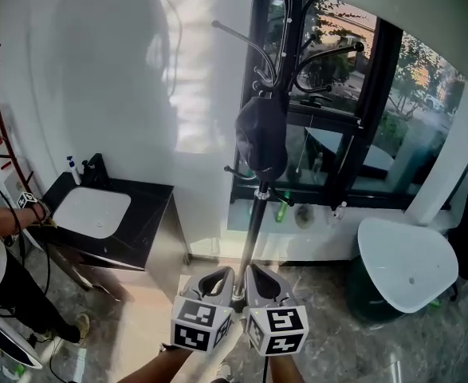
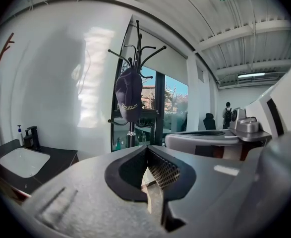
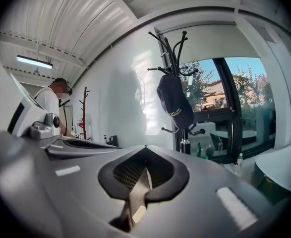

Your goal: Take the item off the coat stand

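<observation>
Cap hangs on coat stand before window; sink at left.

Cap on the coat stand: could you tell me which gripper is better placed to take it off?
Right, narrowly. In the head view the cap lines up above the right gripper; the left gripper sits just aside. Both have shut jaws and are far from the cap.
</observation>
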The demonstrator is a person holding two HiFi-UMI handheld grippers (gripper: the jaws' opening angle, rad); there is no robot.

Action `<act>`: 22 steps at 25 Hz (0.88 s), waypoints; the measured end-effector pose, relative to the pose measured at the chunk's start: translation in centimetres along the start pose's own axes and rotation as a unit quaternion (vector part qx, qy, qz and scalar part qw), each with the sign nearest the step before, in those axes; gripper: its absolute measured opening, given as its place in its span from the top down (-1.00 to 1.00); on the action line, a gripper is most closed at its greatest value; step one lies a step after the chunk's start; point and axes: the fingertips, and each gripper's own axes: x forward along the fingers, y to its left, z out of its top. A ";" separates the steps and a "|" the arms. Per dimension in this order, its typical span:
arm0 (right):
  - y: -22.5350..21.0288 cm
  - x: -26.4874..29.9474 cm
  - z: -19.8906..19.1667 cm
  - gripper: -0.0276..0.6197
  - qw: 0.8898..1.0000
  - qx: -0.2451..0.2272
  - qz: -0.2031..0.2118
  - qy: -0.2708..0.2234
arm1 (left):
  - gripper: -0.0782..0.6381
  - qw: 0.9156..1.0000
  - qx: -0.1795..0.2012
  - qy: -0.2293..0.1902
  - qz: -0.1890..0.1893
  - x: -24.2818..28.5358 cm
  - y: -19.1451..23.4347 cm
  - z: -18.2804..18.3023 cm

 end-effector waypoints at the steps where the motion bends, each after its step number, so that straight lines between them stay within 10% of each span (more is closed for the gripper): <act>1: -0.6 0.6 0.3 0.90 1.000 0.002 -0.001 -0.001 | 0.79 1.000 0.001 0.001 0.000 0.7 0.2 0.2; 22: -4.3 7.4 4.6 0.92 0.999 -0.021 -0.014 -0.021 | 0.79 1.000 0.006 -0.011 -0.010 8.2 4.4 4.5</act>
